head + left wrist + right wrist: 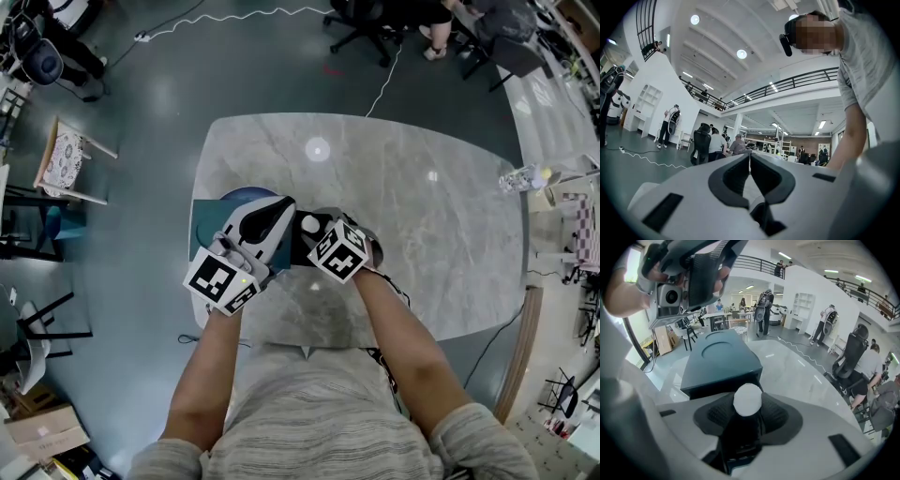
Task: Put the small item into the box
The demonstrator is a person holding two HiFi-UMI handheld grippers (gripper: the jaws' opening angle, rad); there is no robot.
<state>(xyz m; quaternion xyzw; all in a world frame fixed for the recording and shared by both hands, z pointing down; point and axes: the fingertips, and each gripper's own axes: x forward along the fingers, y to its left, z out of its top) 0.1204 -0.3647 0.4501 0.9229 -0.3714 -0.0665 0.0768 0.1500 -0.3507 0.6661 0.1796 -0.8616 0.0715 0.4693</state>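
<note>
A small white round item [747, 400] sits between the black pads of my right gripper [748, 409], which is shut on it. The head view shows the same item [309, 224] just ahead of the right gripper [315, 231]. Directly in front stands a dark teal box [723, 363] with a round recess in its top. It rests on the table's left side [201, 229]. My left gripper [279, 208] hovers over the box, tilted upward, with its jaws together and nothing between them [750, 157]. From the right gripper view, the left gripper [689, 275] hangs above the box.
The grey marble table [422, 234] stretches to the right, with a clear bottle [518, 179] near its far right edge. A white cable [384, 84] runs over the floor beyond the table. Chairs and several people are around the hall.
</note>
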